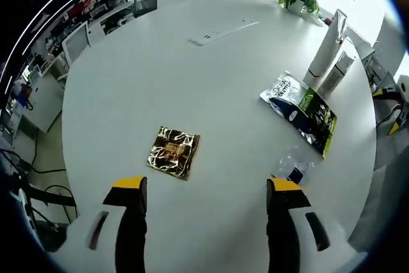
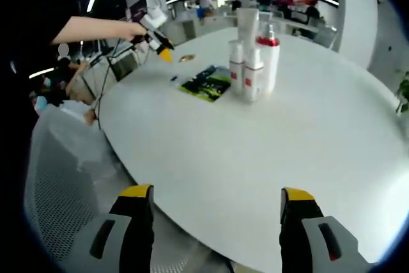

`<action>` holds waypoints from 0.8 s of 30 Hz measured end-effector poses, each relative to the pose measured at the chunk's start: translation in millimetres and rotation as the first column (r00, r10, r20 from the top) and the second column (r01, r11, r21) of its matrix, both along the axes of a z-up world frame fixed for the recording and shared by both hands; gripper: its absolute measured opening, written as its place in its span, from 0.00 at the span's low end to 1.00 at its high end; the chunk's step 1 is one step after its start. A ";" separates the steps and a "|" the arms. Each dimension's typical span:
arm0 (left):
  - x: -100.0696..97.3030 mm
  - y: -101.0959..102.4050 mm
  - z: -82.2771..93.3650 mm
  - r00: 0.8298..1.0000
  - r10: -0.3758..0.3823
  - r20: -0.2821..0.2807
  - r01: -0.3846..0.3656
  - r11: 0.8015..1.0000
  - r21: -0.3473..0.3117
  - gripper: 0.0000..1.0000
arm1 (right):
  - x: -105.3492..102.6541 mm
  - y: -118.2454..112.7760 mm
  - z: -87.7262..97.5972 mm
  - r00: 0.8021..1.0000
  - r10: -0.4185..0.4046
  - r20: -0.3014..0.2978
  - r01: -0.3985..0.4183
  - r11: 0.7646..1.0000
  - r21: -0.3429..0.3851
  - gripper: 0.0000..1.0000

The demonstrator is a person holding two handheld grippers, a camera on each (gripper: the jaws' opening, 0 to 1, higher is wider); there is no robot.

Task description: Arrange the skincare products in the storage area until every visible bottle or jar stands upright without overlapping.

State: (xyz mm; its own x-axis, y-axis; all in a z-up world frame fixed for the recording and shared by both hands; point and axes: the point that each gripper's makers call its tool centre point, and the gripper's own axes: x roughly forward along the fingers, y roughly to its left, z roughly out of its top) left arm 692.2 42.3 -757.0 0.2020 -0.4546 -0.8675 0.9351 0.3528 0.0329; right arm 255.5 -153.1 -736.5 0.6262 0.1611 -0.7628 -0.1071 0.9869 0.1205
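Your left gripper (image 1: 208, 193): jaws spread wide, nothing held, above desk (image 1: 192, 94). Gold foil packet (image 1: 174, 151) lies flat, well left of bottles (image 1: 329, 55); green sachet (image 1: 305, 112) just beside bottles. Your right gripper (image 2: 217, 199): jaws apart, empty; bottles stand upright, clustered mid-desk, touching.

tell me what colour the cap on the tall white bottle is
Red, on the tall white plastic bottle, clearest in the right gripper view.
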 end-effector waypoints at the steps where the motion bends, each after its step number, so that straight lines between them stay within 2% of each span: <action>1: 2.2 -1.6 -1.7 1.000 -0.006 0.001 0.006 1.000 0.005 0.67 | 0.0 -0.5 0.0 1.000 -0.005 0.000 0.005 1.000 0.002 0.84; 4: 14.4 -4.1 -6.3 0.999 -0.046 0.027 0.045 0.997 0.064 0.65 | 0.0 -3.0 0.3 1.000 -0.022 0.003 0.022 1.000 0.006 0.84; 8: 23.2 -11.6 -9.1 0.994 -0.104 0.031 0.101 0.989 0.104 0.59 | -0.4 -3.4 -0.6 1.000 -0.030 -0.003 0.030 0.999 0.013 0.84; 10: 25.4 -11.7 -13.5 0.990 -0.139 0.013 0.136 0.980 0.144 0.55 | -1.0 -2.5 -1.3 1.000 -0.028 -0.010 0.029 0.999 0.017 0.84; 13: 29.5 -13.5 -17.7 0.983 -0.181 -0.002 0.178 0.966 0.187 0.56 | -1.3 -2.4 -2.2 1.000 -0.027 -0.014 0.027 1.000 0.016 0.84; 16: 33.3 -18.2 -18.5 0.978 -0.206 -0.023 0.206 0.959 0.196 0.53 | -1.6 -2.2 -2.6 0.999 -0.030 -0.019 0.031 0.999 0.018 0.84; 18: 34.0 -19.1 -19.2 0.976 -0.212 -0.057 0.220 0.954 0.206 0.52 | -1.4 -2.6 -2.2 0.999 -0.035 -0.019 0.036 0.999 0.021 0.84; 23: 36.5 -22.6 -21.1 0.969 -0.231 -0.084 0.244 0.946 0.213 0.45 | -1.5 -4.0 -2.6 0.999 -0.045 -0.020 0.045 0.999 0.023 0.84; 24: 36.9 -22.3 -23.3 0.965 -0.247 -0.090 0.261 0.938 0.229 0.45 | -1.7 -4.4 -3.1 0.999 -0.046 -0.021 0.047 0.999 0.024 0.84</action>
